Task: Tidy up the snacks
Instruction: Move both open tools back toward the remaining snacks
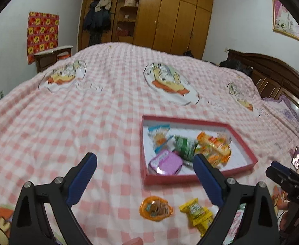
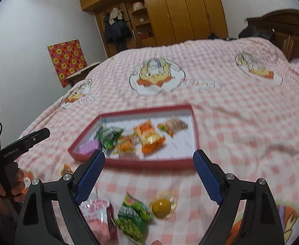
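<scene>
A red shallow box (image 1: pixel 243 143) lies on the pink checked bedspread and holds several snack packets, among them a purple tin (image 1: pixel 165 163), a green packet (image 1: pixel 185 146) and orange packets (image 1: pixel 213 148). The box also shows in the right wrist view (image 2: pixel 195 122). My left gripper (image 1: pixel 145 180) is open and empty above the bed, just left of the box. An orange round snack (image 1: pixel 155 208) and a yellow packet (image 1: pixel 198 214) lie below it. My right gripper (image 2: pixel 149 174) is open and empty in front of the box. A pink packet (image 2: pixel 95 214), a green packet (image 2: pixel 134 218) and a clear cup with a yellow sweet (image 2: pixel 162 206) lie under it.
The bed (image 1: pixel 88 112) fills both views, with cartoon prints on the cover. A wooden wardrobe (image 1: pixel 169 16) stands behind it, a dark headboard (image 1: pixel 272 77) at the right and a small table (image 1: pixel 53 57) at the left. The other gripper shows at the left edge of the right wrist view (image 2: pixel 16 149).
</scene>
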A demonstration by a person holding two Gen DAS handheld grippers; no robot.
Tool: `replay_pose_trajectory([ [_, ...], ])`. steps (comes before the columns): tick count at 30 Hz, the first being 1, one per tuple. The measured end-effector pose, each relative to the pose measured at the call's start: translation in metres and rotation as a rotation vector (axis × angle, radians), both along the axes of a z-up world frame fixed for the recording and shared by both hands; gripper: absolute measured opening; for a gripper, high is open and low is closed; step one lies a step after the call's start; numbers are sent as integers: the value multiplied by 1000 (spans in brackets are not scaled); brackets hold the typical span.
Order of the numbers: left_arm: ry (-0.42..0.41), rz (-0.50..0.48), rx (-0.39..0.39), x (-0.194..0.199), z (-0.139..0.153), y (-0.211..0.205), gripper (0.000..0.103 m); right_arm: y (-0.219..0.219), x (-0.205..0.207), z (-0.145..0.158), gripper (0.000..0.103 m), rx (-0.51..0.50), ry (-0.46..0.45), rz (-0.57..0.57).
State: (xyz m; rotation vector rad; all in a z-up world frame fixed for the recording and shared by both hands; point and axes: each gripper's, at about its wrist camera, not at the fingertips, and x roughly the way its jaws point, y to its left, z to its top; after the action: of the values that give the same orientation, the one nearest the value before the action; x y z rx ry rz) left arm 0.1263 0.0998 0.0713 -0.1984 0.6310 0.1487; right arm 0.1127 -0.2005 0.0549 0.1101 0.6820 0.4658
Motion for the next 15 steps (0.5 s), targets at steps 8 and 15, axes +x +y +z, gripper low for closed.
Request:
replay_pose_trajectory([
  [8,20,3,9,-7,-25,0,97,-9,-14,-35,90,-51,8,-48],
  [15,55,-30,68,-10,-51,-2,98,-43,-31,-72,90,121,79,-111],
])
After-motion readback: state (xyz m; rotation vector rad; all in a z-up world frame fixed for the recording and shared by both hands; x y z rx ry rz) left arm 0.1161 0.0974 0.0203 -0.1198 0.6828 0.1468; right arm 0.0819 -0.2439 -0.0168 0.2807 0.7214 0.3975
